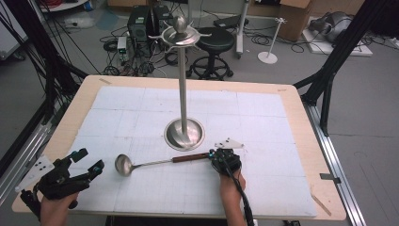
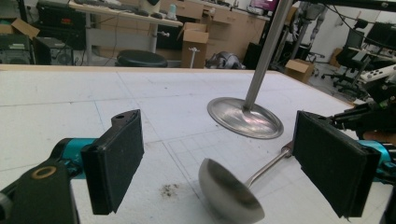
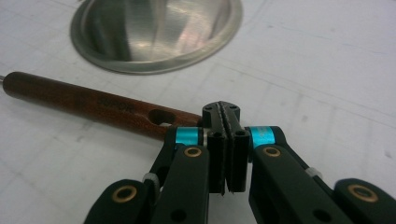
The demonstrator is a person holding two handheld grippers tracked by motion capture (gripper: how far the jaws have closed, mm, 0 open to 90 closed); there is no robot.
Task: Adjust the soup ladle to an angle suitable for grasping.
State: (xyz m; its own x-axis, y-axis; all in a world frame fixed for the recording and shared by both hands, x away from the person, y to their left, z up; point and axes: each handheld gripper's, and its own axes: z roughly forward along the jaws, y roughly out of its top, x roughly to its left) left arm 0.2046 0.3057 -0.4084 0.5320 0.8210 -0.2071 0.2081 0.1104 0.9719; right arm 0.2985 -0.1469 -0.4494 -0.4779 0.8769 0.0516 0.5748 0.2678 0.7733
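A: Steel ladle (image 1: 141,164) with a dark wooden handle was lying flat on the white table (image 1: 263,117), just in front of the round base of the hanging stand (image 1: 183,133). Was it held already?

B: I think not. The right gripper (image 1: 220,156) had its jaws pressed together at the handle end, just beside the hanging hole, and I saw nothing between the pads.

A: And the left gripper (image 1: 84,161)?

B: It was wide open, near the bowl of the ladle but not touching it.

A: So how far was the work?

B: In my judgement, at the beginning. The hooks (image 1: 180,36) on top were bare; gripping, lifting and hanging all remained.
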